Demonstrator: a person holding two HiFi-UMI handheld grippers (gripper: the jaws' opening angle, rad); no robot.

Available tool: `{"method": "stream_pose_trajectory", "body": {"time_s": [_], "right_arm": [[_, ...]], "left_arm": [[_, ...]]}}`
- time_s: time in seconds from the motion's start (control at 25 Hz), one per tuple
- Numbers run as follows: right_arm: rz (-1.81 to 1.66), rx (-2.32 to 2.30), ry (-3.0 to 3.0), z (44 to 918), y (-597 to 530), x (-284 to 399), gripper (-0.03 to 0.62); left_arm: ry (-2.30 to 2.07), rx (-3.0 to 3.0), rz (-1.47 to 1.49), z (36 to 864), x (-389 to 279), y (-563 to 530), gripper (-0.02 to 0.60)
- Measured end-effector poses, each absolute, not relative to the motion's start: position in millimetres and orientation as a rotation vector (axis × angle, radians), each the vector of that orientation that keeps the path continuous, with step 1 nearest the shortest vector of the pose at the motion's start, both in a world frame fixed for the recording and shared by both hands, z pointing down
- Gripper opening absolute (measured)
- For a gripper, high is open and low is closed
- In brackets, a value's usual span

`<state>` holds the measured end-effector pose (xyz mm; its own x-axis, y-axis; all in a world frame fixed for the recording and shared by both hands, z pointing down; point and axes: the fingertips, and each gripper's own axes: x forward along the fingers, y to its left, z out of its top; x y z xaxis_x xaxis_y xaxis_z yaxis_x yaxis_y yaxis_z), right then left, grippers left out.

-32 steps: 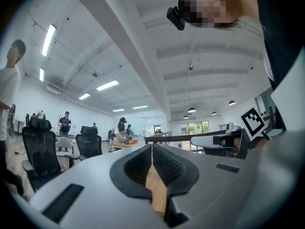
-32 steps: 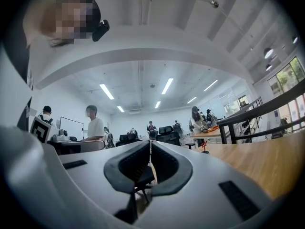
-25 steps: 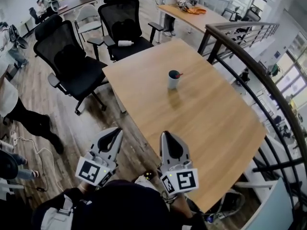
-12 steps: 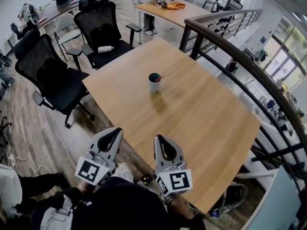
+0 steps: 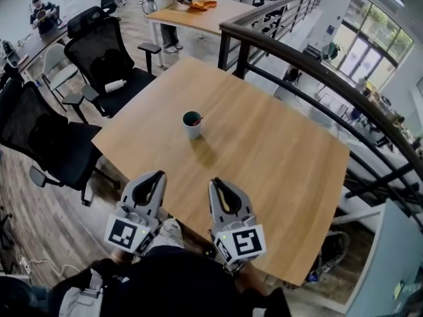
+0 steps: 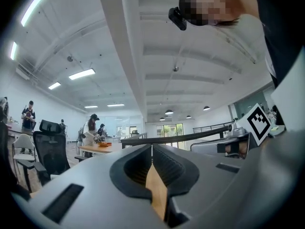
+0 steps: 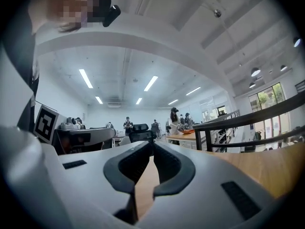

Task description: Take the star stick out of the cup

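Observation:
A small pale cup (image 5: pixel 192 125) with a dark inside stands on the wooden table (image 5: pixel 277 157), toward its far left part. A bit of red, the star stick (image 5: pixel 199 119), shows at the cup's rim; its shape is too small to make out. My left gripper (image 5: pixel 158 176) and right gripper (image 5: pixel 215 183) hang side by side over the table's near edge, well short of the cup. In the left gripper view the left gripper (image 6: pixel 151 148) is shut with nothing in it. The right gripper (image 7: pixel 152 145) is likewise shut and holds nothing.
Black office chairs (image 5: pixel 109 68) stand to the table's left. A dark metal railing (image 5: pixel 297 55) runs along the far and right sides. Another table (image 5: pixel 198 12) with people around it stands farther back. Wooden floor (image 5: pixel 39 223) lies at the left.
The view has swung: the cup and table now sit lower and farther left in the head view. Both grippers hold the same shut pose near the table's edge.

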<state>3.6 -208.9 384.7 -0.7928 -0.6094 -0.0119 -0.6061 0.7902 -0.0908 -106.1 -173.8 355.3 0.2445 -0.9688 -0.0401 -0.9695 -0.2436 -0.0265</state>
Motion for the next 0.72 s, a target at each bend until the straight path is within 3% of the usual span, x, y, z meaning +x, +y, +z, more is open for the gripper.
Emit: {"method": "stream_pose_trajectory", "body": {"time_s": [0.72], "right_arm": [[-0.200,-1.320,2.834,422,-319,-86,0.023]], "left_arm": [[1.686,-2.637,0.072,375,-207,-307,0.021]]}}
